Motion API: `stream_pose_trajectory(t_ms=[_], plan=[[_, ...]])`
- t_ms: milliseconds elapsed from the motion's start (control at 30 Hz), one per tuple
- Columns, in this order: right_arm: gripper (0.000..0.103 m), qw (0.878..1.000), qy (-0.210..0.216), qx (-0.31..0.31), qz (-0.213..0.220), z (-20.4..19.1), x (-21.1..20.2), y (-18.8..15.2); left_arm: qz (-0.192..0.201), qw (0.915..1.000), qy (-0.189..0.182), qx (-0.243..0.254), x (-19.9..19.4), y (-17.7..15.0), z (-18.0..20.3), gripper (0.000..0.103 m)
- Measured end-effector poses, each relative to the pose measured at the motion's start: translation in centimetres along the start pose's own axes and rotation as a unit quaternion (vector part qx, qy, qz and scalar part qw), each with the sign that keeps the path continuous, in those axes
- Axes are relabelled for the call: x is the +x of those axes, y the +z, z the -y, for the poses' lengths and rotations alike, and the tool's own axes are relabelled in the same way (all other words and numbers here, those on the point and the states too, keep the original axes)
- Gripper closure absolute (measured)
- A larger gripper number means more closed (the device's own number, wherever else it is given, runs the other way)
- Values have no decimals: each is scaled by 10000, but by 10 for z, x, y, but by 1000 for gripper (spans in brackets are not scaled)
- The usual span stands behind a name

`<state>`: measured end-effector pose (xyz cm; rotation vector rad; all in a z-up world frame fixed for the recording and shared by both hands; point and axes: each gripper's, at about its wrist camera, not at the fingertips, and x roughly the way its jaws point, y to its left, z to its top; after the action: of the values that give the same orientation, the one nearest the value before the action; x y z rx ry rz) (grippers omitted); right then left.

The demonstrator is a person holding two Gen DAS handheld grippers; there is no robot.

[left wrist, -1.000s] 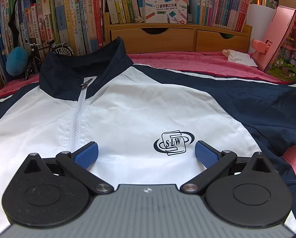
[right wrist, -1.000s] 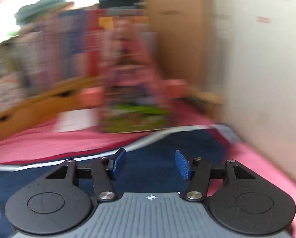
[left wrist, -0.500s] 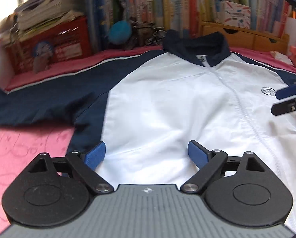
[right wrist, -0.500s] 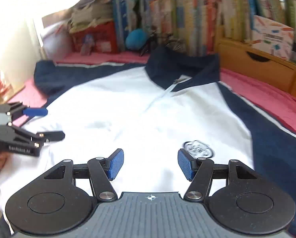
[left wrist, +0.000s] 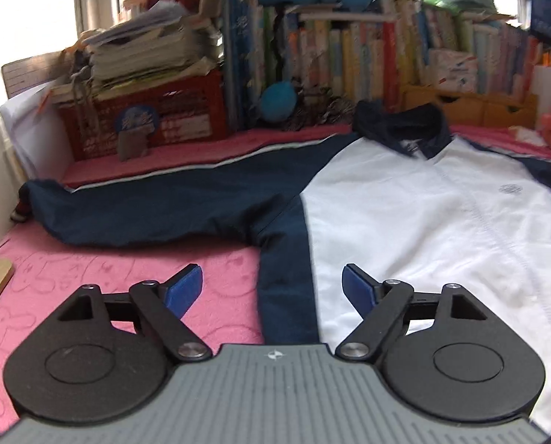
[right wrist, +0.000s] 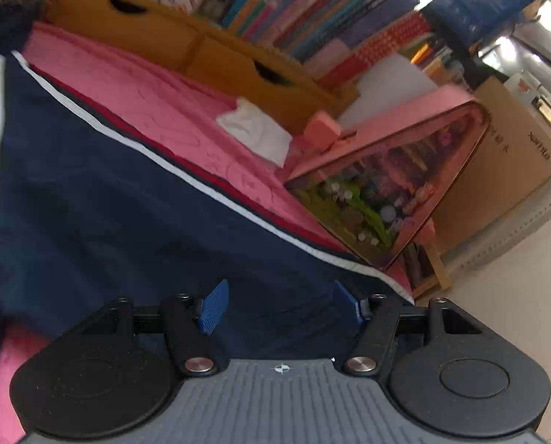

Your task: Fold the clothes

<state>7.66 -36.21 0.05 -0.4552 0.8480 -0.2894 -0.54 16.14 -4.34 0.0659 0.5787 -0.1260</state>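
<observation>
A white jacket (left wrist: pixel 423 222) with navy sleeves and collar (left wrist: pixel 401 125) lies flat, front up and zipped, on the pink bed. Its one navy sleeve (left wrist: pixel 164 207) stretches out to the left. My left gripper (left wrist: pixel 271 288) hovers at the jacket's navy side panel below the armpit. Its jaws are closing, with the panel under the gap and no pad pressing on cloth. In the tilted right wrist view the other navy sleeve (right wrist: pixel 127 222), edged with white piping (right wrist: pixel 201 185), fills the left half. My right gripper (right wrist: pixel 281 307) is over it with jaws opening and nothing gripped.
The pink bedspread (left wrist: pixel 90 277) lies under everything. A red crate (left wrist: pixel 146 118) stacked with papers and a row of books (left wrist: pixel 349 55) line the back. Wooden drawers (right wrist: pixel 201 48), a white tissue (right wrist: pixel 257 129), a pink house-shaped case (right wrist: pixel 386 192) and a cardboard box (right wrist: pixel 497 155) crowd the right.
The left gripper has swept from the chest logo to the jacket's left side and its jaws have narrowed. The right view swung over the chest and back to the right sleeve, rolled, jaws wider.
</observation>
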Motion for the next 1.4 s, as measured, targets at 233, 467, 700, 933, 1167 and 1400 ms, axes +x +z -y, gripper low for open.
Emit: stream_pose_trajectory(t_ms=[233,467,700,933,1167,1400], plan=[[20,9531,2684,866,1098,-39,-141,-35,-277,9900,-1362,-246,9,0,53,36],[67,9241,3683,859,553,-173,-114,-24,-579,9937,-953,127,78,10,91,57],[84,9582,2686,711,677,-230,-25,86,-603,9971,-450,130,178,68,109,56],[84,9597,2244,1341,1029,-224,69,153,-507,9972,469,-282,260,108,94,28],[81,9626,2073,1402,1039,-230,86,169,-610,9946,709,-458,285,123,91,18],[78,9628,2034,1460,1019,-230,87,173,-651,9946,571,-577,278,124,79,23]])
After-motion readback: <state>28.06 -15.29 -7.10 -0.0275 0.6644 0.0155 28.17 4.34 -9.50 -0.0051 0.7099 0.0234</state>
